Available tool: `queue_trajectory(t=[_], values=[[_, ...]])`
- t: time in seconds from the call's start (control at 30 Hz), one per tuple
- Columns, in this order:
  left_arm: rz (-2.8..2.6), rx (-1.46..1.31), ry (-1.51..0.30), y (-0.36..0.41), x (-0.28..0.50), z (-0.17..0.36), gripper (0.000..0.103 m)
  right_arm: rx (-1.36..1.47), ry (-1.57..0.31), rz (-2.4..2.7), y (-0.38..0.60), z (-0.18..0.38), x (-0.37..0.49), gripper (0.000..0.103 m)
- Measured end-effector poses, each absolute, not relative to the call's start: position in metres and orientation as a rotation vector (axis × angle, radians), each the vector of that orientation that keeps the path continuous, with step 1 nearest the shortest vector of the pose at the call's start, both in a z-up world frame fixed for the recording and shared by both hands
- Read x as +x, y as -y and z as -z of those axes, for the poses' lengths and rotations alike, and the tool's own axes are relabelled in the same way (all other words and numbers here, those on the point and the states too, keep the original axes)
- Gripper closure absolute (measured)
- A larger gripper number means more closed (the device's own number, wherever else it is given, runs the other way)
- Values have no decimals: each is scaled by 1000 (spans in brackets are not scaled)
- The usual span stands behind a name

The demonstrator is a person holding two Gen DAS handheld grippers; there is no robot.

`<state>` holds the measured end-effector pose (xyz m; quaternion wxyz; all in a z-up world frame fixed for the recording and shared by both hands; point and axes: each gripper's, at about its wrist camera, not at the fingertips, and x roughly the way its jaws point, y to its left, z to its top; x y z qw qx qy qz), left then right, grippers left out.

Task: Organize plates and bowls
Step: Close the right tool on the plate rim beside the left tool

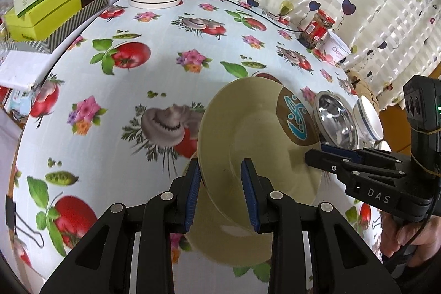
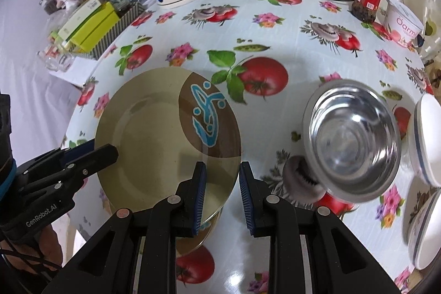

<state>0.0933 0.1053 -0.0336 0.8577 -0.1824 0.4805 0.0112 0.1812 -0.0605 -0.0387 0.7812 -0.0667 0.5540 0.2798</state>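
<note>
Right wrist view shows both grippers, left gripper [image 2: 106, 152] and right gripper [image 2: 222, 193], fingers pinching the beige plate [image 2: 154, 134] above the worktop [image 2: 275, 26], mid-carry; next, lowering it level near the steel bowl [image 2: 352, 137].

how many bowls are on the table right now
3: a steel bowl right of the held plate, and two white bowls at the right edge. More may be out of view.

I have both black two-finger grippers, left [image 1: 222, 194] and right [image 2: 222, 194], angled downward, jaws clamped on opposite rims of one beige plate [image 2: 154, 139]
</note>
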Motion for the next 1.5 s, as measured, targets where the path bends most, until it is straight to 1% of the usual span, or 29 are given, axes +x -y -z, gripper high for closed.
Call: queue_trajectory(t=[0.4, 0.93, 1.5], values=[[-45, -390, -1041, -102, 64, 46, 72, -162, -1223, -621, 59, 51, 153, 79], [-60, -390, -1052, -103, 56, 56, 72, -185, -1242, -623, 54, 61, 145, 79], [-73, -408, -999, -111, 50, 55, 72, -170, -1194, -621, 59, 54, 143, 78]])
